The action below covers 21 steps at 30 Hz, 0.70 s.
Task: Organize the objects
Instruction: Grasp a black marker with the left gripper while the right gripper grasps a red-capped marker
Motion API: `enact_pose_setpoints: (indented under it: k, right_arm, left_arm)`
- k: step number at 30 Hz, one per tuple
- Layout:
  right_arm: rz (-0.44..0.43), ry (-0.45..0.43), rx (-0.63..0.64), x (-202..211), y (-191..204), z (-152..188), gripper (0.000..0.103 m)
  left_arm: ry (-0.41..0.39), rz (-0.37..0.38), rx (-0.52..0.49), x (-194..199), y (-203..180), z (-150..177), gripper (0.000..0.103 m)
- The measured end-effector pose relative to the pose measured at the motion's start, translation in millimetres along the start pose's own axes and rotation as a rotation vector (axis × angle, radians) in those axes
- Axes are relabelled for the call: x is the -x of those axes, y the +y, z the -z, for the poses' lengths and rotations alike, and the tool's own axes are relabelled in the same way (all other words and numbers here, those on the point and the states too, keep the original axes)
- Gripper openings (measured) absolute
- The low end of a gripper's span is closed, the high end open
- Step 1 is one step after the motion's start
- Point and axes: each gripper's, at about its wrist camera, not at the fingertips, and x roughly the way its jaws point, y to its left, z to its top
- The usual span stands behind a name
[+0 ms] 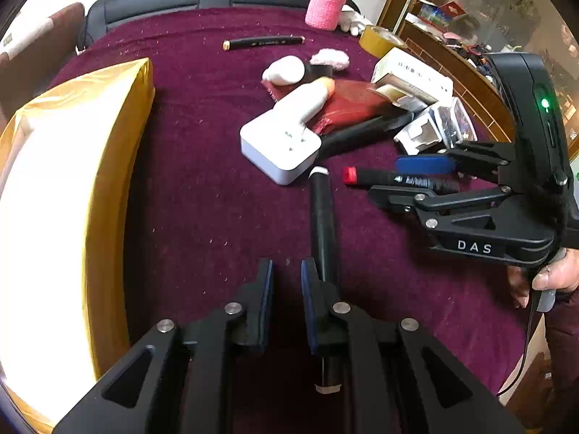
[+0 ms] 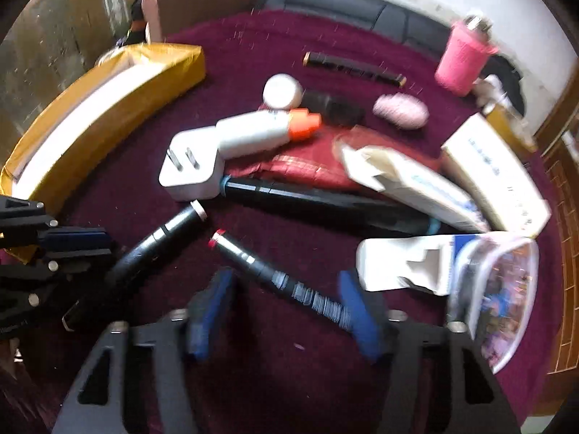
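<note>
Two grippers, left [image 1: 286,271] and right [image 2: 286,302]; three markers.

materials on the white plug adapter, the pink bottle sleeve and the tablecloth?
White plug adapter: looks like hard moulded plastic, smooth satin finish, crisp rounded edges; its two prongs look like metal.
Pink bottle sleeve: knitted or crocheted yarn, going by the ribbed, looped texture and frilled rim.
Tablecloth: dark maroon fabric, matte and velvety-looking, with pale lint clinging to it; exact fibre unclear.

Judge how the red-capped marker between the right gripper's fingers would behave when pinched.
The red-capped marker looks rigid and light: a slim barrel. Round, it may roll if nudged. Lying slantwise across the right gripper, it might swivel when pinched.
</note>
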Motion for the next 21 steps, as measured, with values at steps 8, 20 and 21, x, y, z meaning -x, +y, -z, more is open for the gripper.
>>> enact_pose_setpoints:
  k: [8, 20, 21]
  right_arm:
    - [-0.027, 0.109, -0.184, 12.5, -24.1, 4.8, 0.016]
    - [0.026, 0.080, -0.366, 29.0, -44.8, 40.4, 0.016]
    - [0.024, 0.076, -0.370, 29.7, -45.5, 41.8, 0.016]
  left_arm:
    - [-0.026, 0.074, -0.011, 2.2, -17.9, -4.2, 0.061]
    - [0.008, -0.063, -0.229, -27.5, -84.3, 2.4, 0.077]
    - [0.000, -0.091, -0.251, -28.9, -88.3, 4.9, 0.077]
